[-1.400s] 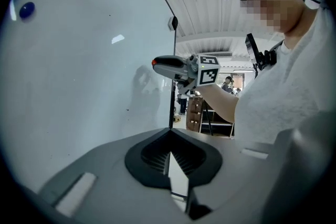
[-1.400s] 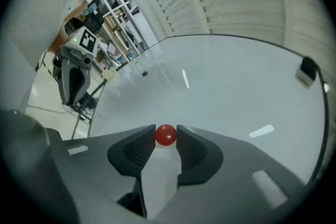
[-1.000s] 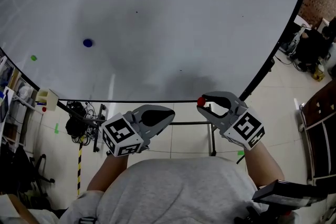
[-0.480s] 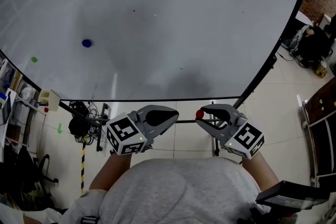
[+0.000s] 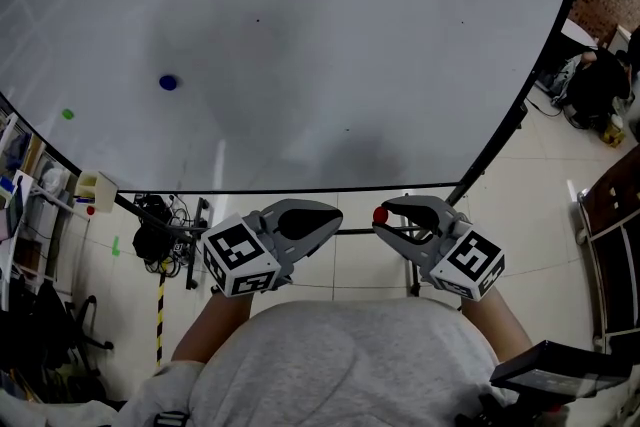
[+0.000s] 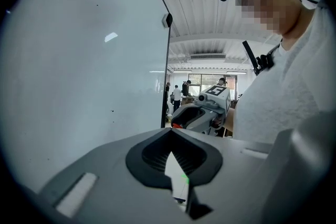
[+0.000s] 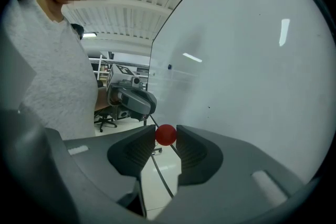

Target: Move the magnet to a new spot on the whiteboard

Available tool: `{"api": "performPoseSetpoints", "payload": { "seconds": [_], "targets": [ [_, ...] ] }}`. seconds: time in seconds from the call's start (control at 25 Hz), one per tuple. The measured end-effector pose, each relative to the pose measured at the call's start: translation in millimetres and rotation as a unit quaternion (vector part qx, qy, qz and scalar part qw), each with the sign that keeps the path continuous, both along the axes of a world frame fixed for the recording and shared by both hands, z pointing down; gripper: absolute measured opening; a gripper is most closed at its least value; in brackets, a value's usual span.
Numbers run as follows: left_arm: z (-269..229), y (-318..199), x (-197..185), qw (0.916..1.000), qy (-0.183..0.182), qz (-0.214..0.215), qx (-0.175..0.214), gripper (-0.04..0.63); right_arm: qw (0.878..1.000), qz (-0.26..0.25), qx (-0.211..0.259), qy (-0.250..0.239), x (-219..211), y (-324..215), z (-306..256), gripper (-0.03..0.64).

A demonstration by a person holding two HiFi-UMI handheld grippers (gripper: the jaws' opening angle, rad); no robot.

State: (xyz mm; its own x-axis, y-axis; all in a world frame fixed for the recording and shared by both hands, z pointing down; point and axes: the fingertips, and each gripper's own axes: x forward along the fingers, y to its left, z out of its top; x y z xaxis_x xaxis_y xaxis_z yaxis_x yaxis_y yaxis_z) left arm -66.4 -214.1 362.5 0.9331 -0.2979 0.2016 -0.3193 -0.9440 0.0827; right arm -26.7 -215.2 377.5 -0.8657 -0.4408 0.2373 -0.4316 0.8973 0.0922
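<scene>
Magnet [image 7: 166, 134], red, sits clamped between the jaw tips of the right tool [image 5: 385, 216], just below the whiteboard's [image 5: 350, 35] lower edge. Left tool [image 5: 327, 216] closed, empty.

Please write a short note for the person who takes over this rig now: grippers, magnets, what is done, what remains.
Left gripper: jaws shut, empty.
Right gripper: jaws shut on the red magnet, off the whiteboard, near its lower edge.
Elsewhere: blue magnet on the board, at the left.
Done: red magnet picked up. Left to do: set it on a new bare spot, release.
</scene>
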Motion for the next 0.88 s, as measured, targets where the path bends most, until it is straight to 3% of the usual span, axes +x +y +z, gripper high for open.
{"api": "performPoseSetpoints", "payload": {
  "seconds": [0.56,0.76,0.88],
  "targets": [
    [-2.5,-4.4,-0.6,0.9998,0.016,-0.001,-0.008,-0.012,1.0,0.002,0.006,0.001,-0.2,-0.5,-1.0,0.127],
    [-2.0,-6.4,-3.1,0.9997,0.021,-0.005,-0.012,-0.012,0.998,0.0,0.048,-0.036,-4.0,7.6,-33.2,0.127],
    [-0.9,-8.7,-5.5,0.9997,0.022,-0.004,-0.013,-0.012,0.996,0.019,0.086,-0.015,1.2,1.0,-48.3,0.127]
  ]
}}
